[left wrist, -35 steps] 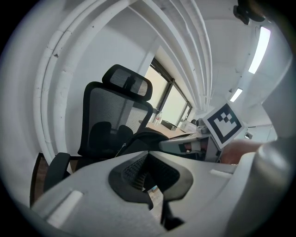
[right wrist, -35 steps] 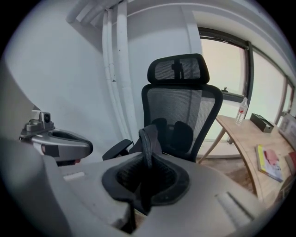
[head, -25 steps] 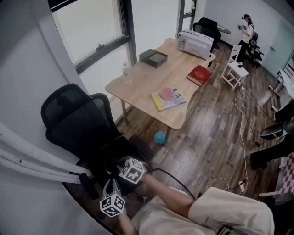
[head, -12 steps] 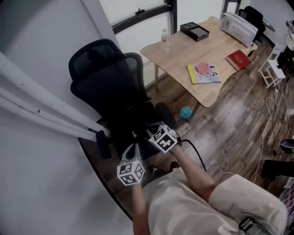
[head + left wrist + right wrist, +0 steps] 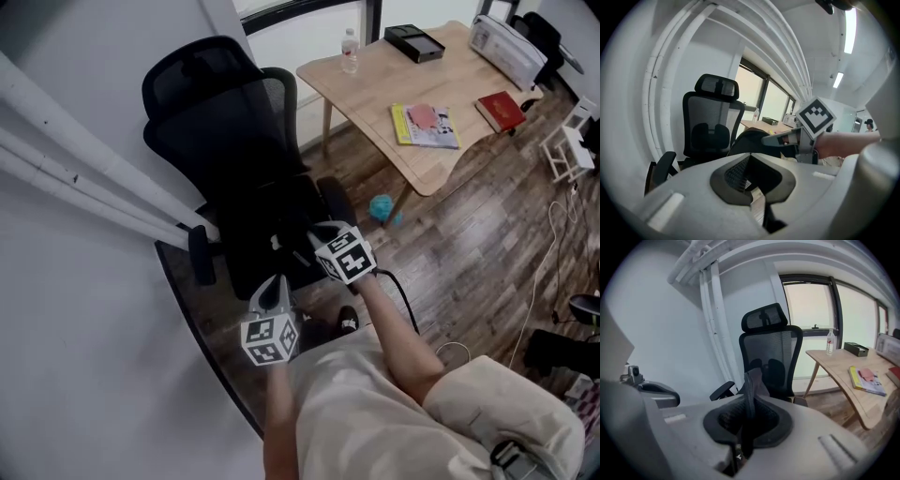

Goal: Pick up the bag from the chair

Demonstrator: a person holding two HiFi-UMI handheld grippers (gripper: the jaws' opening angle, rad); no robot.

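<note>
A black mesh office chair [image 5: 220, 122] stands by the wall. On its seat lies a dark bag [image 5: 272, 220], hard to tell from the black seat; it also shows as a dark mound [image 5: 752, 140] in the left gripper view. My right gripper [image 5: 317, 236] is over the bag. It is shut on a dark strap of the bag [image 5: 751, 390], which stands up between its jaws. My left gripper [image 5: 274, 292] hangs at the seat's front edge, its tips together with nothing in them.
A wooden table [image 5: 375, 89] to the right carries books, a bottle and a black box. A teal ball [image 5: 380, 208] lies on the wood floor by a table leg. White pipes [image 5: 75, 159] run along the wall on the left. The chair's armrest [image 5: 199, 255] juts out near my left gripper.
The head view has swung towards the chair. Both grippers have moved forward and slightly down over the seat, the right one onto the bag.
</note>
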